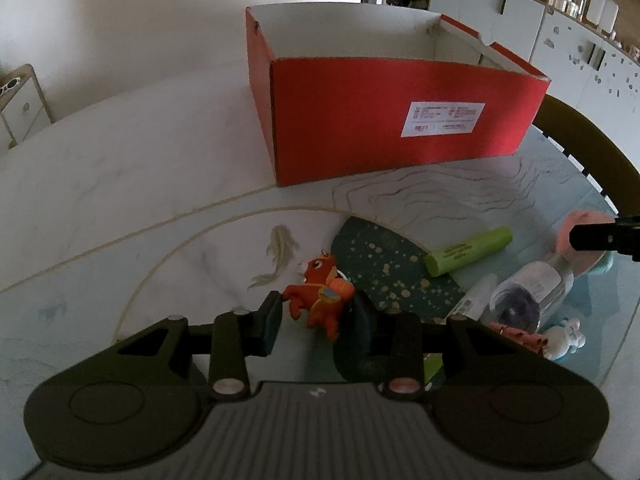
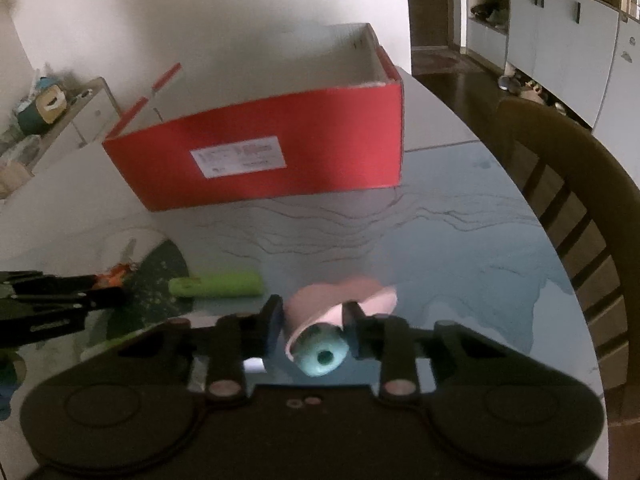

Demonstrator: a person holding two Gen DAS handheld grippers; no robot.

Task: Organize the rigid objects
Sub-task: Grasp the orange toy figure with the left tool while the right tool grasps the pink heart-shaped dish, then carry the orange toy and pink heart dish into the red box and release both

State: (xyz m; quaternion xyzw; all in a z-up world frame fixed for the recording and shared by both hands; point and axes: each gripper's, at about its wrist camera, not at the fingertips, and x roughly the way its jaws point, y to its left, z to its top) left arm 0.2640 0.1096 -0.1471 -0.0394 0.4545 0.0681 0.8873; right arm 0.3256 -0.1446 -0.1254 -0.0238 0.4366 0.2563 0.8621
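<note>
On the table, my left gripper (image 1: 316, 316) is shut on a small orange animal figure (image 1: 320, 296), one pad at each of its sides. My right gripper (image 2: 312, 320) is shut on a pink toy with a teal round end (image 2: 344, 292); the teal end faces the camera. An open red cardboard box (image 1: 380, 120) with a white label stands behind both, white inside, also seen in the right wrist view (image 2: 280, 152). A finger of the right gripper (image 1: 592, 236) shows at the right edge of the left wrist view, over the pink toy.
A green tube (image 1: 468, 256) lies on a dark speckled mat (image 1: 384, 268). A clear bottle (image 1: 528, 292), a white-and-blue figure (image 1: 564, 336) and a reddish item lie at the right. A wooden chair (image 2: 560, 184) stands by the table's right edge.
</note>
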